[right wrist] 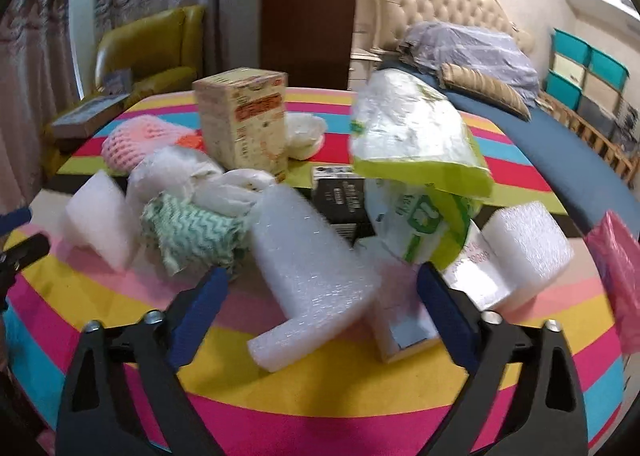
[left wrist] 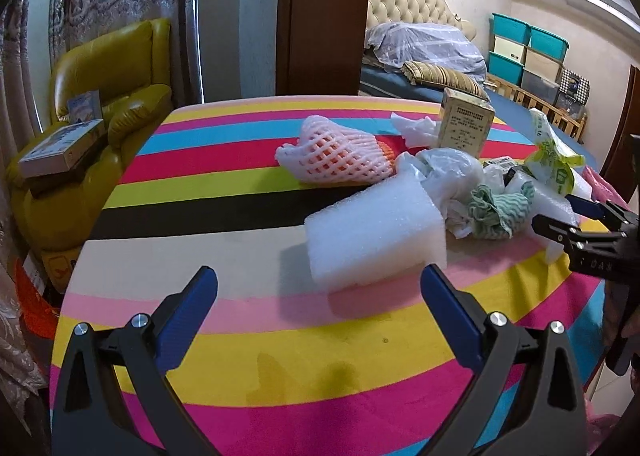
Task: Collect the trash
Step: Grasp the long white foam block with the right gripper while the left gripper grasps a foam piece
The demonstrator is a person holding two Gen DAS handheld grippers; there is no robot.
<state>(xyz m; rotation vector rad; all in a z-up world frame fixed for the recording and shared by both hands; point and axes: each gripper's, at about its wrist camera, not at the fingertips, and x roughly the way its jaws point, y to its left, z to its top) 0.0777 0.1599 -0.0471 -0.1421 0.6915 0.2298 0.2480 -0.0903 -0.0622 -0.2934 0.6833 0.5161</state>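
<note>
Trash lies piled on a round table under a striped cloth (left wrist: pixel 224 360). My left gripper (left wrist: pixel 320 288) is open, low over the table, and a white foam block (left wrist: pixel 376 232) lies just beyond its fingertips, untouched. My right gripper (right wrist: pixel 324 282) is open around an L-shaped white foam piece (right wrist: pixel 308 276), with a gap on each side of it. Behind are a green-white cloth (right wrist: pixel 192 232), crumpled white plastic (right wrist: pixel 224 184), a pink foam net (left wrist: pixel 336 156), a tan carton (right wrist: pixel 244 120), a green-white bag (right wrist: pixel 416 144) and another foam block (right wrist: pixel 528 244). In the left wrist view the right gripper (left wrist: pixel 560 224) reaches in from the right.
A yellow armchair (left wrist: pixel 108 96) with books on it stands beyond the table's left side. A bed (right wrist: pixel 568 144) and stacked storage bins (left wrist: pixel 528 52) are at the back right. A pink bag (right wrist: pixel 616 268) hangs at the table's right edge.
</note>
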